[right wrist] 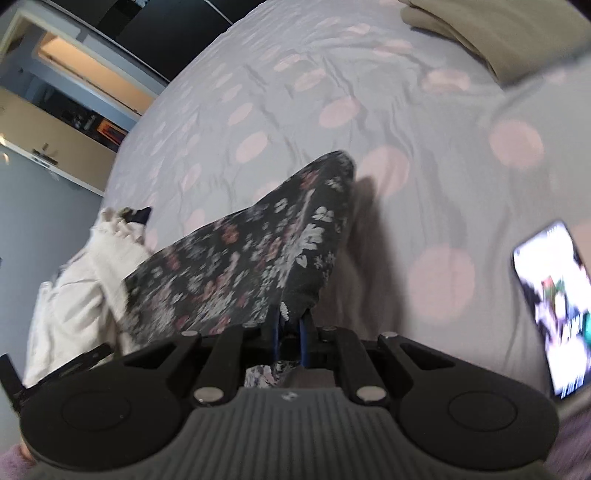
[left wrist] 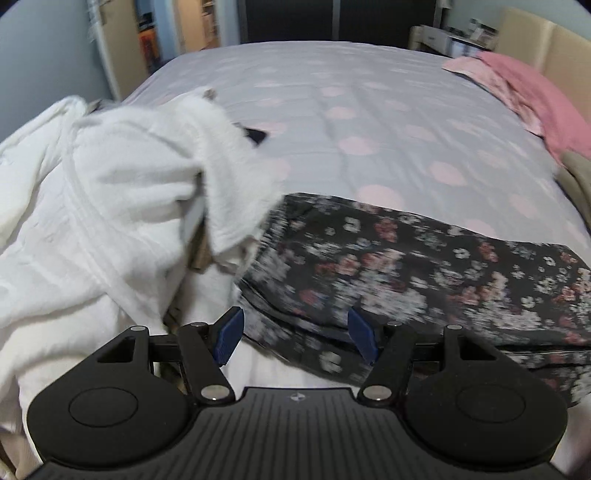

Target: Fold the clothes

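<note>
A dark floral garment (left wrist: 424,273) lies across the near part of the bed, blurred by motion. My left gripper (left wrist: 295,334) hovers over its near edge, blue pads (left wrist: 229,334) wide apart and not pressing on the cloth. In the right wrist view the same floral garment (right wrist: 236,266) rises off the bed in a peak. My right gripper (right wrist: 289,338) is shut on its corner, with cloth pinched between the pads and a bit hanging below. A white garment heap (left wrist: 92,206) lies to the left, and the white heap (right wrist: 74,295) shows in the right view too.
The bed has a grey cover with pink dots (left wrist: 369,110). Pink cloth (left wrist: 524,96) lies at the far right by the headboard. A lit phone (right wrist: 554,302) rests on the bed at the right. An olive pillow (right wrist: 498,33) sits at the top right.
</note>
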### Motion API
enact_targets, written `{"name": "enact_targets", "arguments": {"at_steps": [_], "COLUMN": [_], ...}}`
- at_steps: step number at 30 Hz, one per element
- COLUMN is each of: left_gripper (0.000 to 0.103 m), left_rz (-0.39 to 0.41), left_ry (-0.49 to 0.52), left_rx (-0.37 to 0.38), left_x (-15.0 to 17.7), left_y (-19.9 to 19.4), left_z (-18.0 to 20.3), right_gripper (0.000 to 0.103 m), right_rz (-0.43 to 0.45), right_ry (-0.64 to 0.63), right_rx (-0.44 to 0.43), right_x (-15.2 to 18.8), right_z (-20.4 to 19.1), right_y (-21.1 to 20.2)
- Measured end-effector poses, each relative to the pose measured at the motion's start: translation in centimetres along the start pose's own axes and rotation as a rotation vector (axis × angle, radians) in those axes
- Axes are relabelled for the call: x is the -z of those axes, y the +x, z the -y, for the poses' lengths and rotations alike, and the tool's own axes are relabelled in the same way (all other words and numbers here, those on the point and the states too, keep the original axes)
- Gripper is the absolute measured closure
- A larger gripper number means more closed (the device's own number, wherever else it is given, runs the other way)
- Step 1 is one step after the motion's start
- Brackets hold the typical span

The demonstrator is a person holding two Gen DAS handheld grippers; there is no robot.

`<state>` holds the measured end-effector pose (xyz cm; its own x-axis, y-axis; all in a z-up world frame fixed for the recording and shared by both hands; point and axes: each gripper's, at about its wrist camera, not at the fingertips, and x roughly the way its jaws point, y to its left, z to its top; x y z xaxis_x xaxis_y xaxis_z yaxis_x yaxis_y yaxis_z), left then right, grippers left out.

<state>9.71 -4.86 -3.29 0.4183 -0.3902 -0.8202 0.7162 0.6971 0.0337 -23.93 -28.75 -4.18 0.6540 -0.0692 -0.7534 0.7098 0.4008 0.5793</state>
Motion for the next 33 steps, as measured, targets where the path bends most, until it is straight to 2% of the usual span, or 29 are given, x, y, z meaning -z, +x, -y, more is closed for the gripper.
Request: {"name": "enact_targets", "arguments": {"at_steps": [6,14,21,25,30,32,33], "left_gripper": [0.044,0.044,0.044,0.044,0.044,0.044,0.044], "left_rz": [-0.012,-0.015,-0.046,-0.059,-0.048,-0.05,-0.053], "left_ry": [0.111,0.259,0.292,0.272,0.276,0.29,0.303], "left_rx": [0.081,0.158,0.215,0.233,0.234,0.25,0.261], "left_x": [2.8,7.7,11.6,12.7,13.3,13.5,13.6], "left_y": [-2.1,-4.9,-5.6,-6.0,-6.9,-7.2,-7.3], "left_z": [5.3,11.8,14.8,15.8,17.0,17.7,18.2], "right_gripper": [0.092,0.092,0.091,0.087,0.087,0.083,0.075], "right_rz": [-0.11,-0.21,-0.296,-0.33,-0.339,-0.336,-0.34], "right_ry": [0.064,0.045,0.049,0.018,-0.071,-0.135,-0.179], "right_rx": [-0.004,0.0,0.038,0.037,0.074,0.089,0.097], "right_x": [7.7,13.4,14.5,14.2,13.6,12.8,12.4], "right_z": [1.5,1.1,2.4,2.5,3.0,2.9,2.8], "right_y": [-1.2,-1.5,0.7,0.1,-1.6,-2.0,-2.1]}}
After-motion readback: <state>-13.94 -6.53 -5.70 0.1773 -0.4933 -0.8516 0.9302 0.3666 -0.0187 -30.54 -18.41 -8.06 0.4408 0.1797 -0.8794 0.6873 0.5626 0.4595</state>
